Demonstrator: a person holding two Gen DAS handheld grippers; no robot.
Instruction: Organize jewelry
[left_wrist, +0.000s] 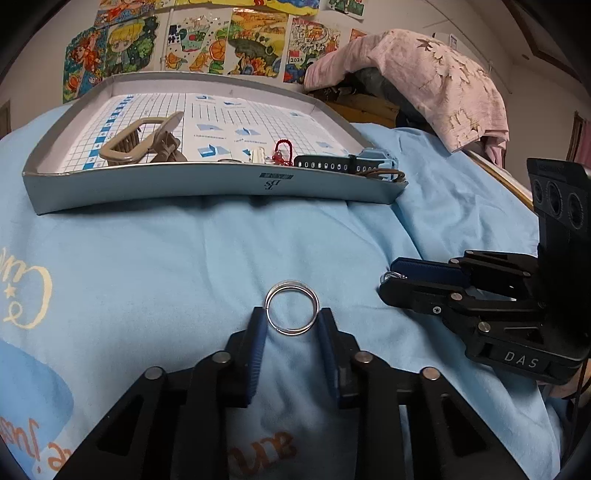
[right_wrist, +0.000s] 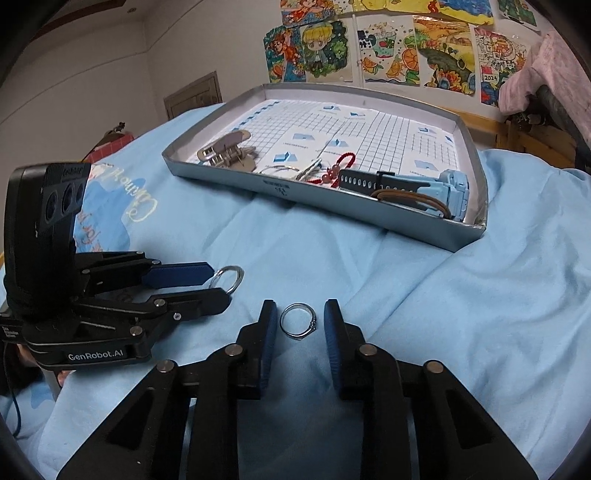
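The silver box lid (right_wrist: 369, 218) in the upper middle of the right wrist view holds, left to right, one taupe hair claw (right_wrist: 225, 149), one red bead cord (right_wrist: 338, 168) and one blue watch (right_wrist: 417, 184). Two rings lie on the blue blanket (right_wrist: 461, 314). The left gripper (left_wrist: 292, 323) touches the double-band ring (left_wrist: 291, 312) on both sides; the right gripper (right_wrist: 300, 321) brackets the stone-set ring (right_wrist: 298, 320) without touching.

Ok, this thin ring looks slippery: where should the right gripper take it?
Across the thin ring's plain band, from the near side, right gripper straddling it: it lies flat on the blanket, and its bumpy setting sits lower right.
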